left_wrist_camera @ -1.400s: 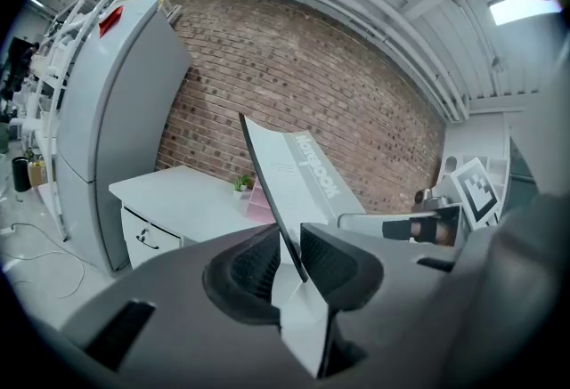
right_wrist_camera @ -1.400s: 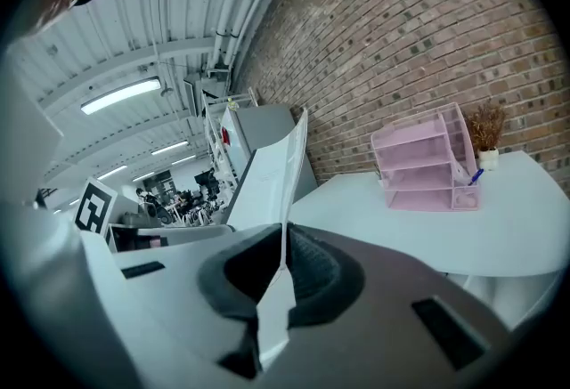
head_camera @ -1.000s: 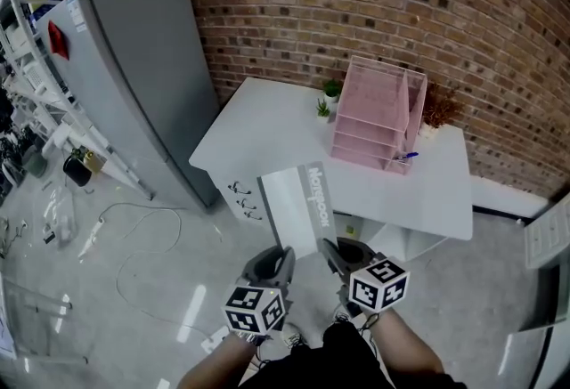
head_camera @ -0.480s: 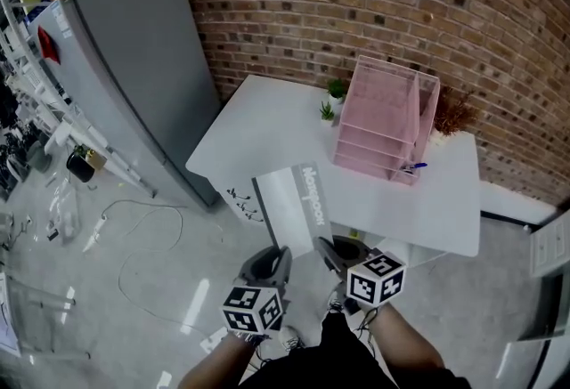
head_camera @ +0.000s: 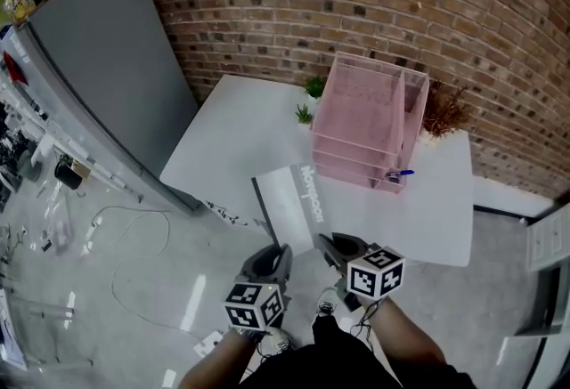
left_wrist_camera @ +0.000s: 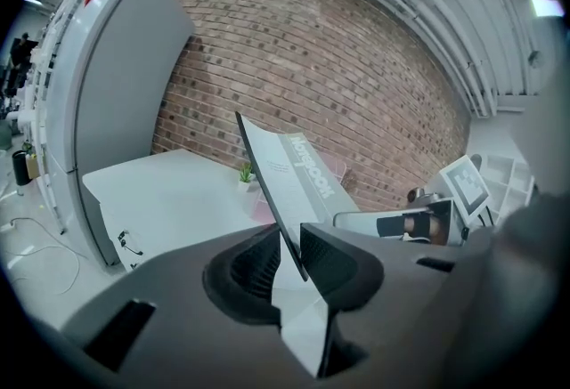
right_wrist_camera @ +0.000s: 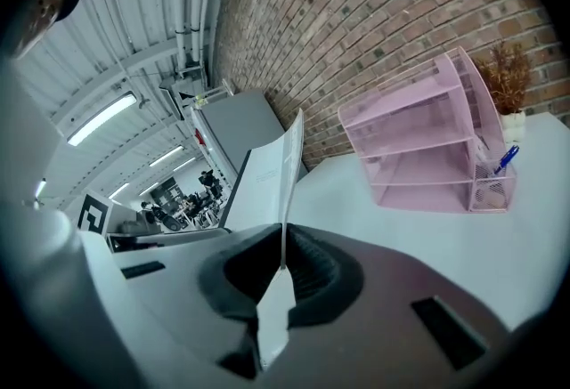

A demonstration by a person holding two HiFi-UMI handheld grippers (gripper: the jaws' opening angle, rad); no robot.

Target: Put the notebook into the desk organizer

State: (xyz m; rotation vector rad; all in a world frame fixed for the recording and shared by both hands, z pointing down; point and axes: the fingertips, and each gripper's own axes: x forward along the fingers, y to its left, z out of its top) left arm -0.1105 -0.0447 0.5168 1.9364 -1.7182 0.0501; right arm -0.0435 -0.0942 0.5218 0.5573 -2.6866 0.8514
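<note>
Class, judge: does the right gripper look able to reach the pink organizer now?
Likely yes, once nearer: only bare desk lies between the right gripper and the organizer, whose shelves face it.

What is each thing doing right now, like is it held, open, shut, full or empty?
notebook: closed, held up in the air by both grippers.
left gripper: shut on the notebook's near edge.
right gripper: shut on the notebook's near edge.
desk organizer: upright on the table, shelves look empty.
blue pen: stuck in the desk organizer's side pocket.
</note>
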